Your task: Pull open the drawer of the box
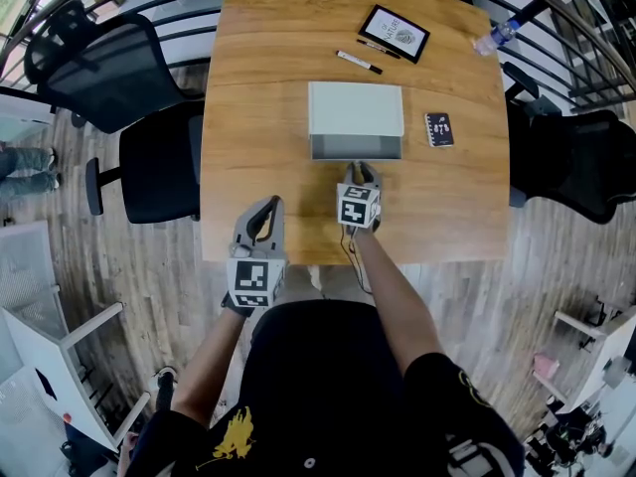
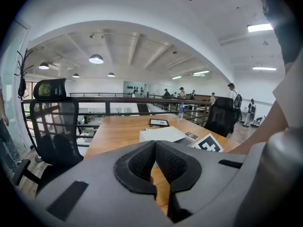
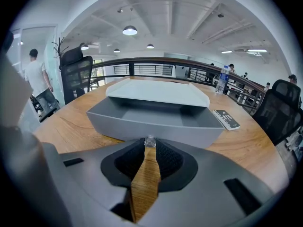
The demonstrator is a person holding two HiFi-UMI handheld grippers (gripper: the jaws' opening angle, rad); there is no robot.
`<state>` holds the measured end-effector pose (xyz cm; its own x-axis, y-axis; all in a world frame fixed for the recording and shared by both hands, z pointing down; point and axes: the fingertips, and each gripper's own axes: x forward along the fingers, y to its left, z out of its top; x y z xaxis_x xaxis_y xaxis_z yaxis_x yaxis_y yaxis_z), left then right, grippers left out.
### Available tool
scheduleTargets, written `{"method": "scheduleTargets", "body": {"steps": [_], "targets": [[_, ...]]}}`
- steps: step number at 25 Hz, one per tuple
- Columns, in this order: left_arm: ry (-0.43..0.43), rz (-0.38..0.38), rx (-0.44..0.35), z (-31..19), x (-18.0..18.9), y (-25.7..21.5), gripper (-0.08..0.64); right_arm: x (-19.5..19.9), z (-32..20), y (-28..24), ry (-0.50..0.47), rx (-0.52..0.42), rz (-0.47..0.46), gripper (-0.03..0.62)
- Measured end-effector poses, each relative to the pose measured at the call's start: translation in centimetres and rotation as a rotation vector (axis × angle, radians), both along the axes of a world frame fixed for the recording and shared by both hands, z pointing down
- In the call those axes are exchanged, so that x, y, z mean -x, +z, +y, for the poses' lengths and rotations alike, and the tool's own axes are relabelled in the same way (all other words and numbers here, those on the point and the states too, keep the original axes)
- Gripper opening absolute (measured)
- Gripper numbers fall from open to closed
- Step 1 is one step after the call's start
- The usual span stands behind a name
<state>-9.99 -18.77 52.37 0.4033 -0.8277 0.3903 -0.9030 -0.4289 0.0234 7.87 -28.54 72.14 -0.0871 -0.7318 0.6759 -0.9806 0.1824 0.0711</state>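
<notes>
**Risk check: drawer pull, thin grip on the knob**

Right tool point(image 3: 150, 146) is pinched on the small clear knob point(image 3: 150, 141) at the front of the grey drawer point(image 3: 151, 122). Only the very tips of the pads are on it. Left tool point(image 2: 155, 144) is pressed together with nothing in it, near the desk point(image 1: 258, 117) edge and well apart from the box point(image 1: 355, 107).

The box sits mid-desk. The drawer is part way out toward the person, and what shows of its inside is empty. My read is that most of the pull is done.

What could bite:
- Slip: the knob is tiny and looks glossy, and the grip is tip-only. Any sideways drag and it likely pops out of the pads.
- Box walks: nothing pins the box (the left tool isn't on it) and it looks light. If the drawer binds, the whole box may slide toward the desk edge instead of the drawer opening further.
- Over-pull: no view shows a stop at the back of the drawer. Too long a stroke could bring it right out, with the rear end dropping onto the desk.
- Tilt: the right tool meets the knob angled downward. A pull along that line, not flat along the desk, could lever the drawer front and jam it.
- Black card point(image 1: 439, 128) lies near the box's right side. It's only at risk if the box skews.
</notes>
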Motion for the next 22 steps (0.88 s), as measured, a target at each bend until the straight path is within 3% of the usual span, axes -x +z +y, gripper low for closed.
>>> {"method": "scheduleTargets", "body": {"steps": [22], "targets": [[-0.006,-0.004,-0.006,0.8,-0.4,-0.7,0.017,0.2,1.7,-0.2,-0.023,0.031,-0.006,0.069]]}}
